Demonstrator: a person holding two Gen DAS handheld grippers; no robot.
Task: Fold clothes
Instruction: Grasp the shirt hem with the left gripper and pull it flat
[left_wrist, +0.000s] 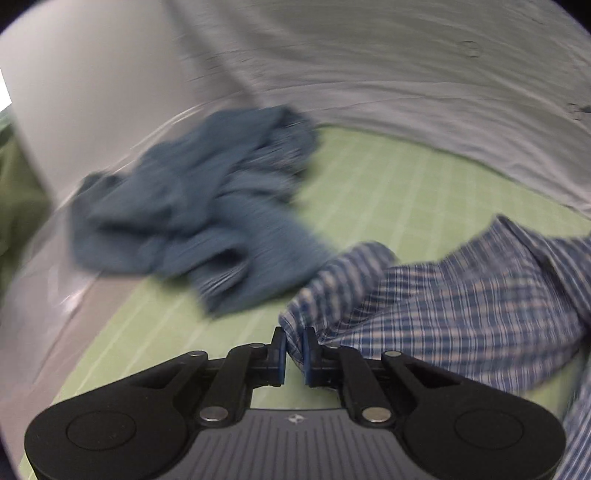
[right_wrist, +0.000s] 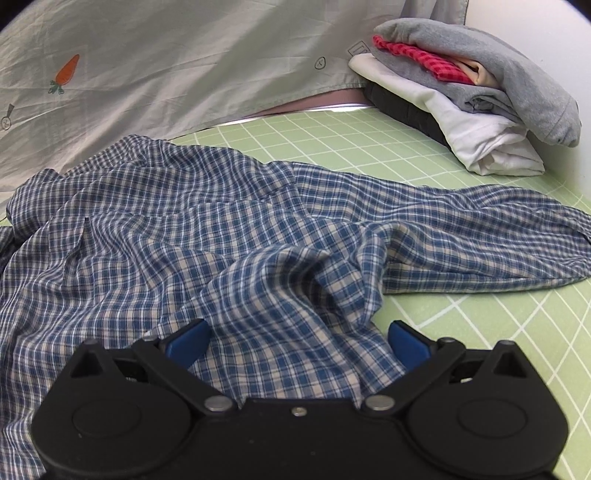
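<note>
The blue-and-white checked cotton shirt (right_wrist: 229, 236) lay rumpled across the pale green grid-lined mat (right_wrist: 369, 147) that covered the counter, one sleeve trailing off to the right. Your left gripper (left_wrist: 294, 349) had its jaws nearly together, pinching an edge of that shirt. Your right gripper (right_wrist: 297, 341) had its jaws spread wide, with a raised fold of the checked cloth lying between them but not clamped.

Beyond the left gripper, a crumpled slate-blue garment (left_wrist: 199, 199) sat in a heap at the mat's edge, blurred in your left wrist view. At the far right corner rested a stack of folded clothes (right_wrist: 476, 92): grey on top, red check and cream in the middle, white beneath. A light grey sheet with a carrot print (right_wrist: 184, 62) hung behind the counter.
</note>
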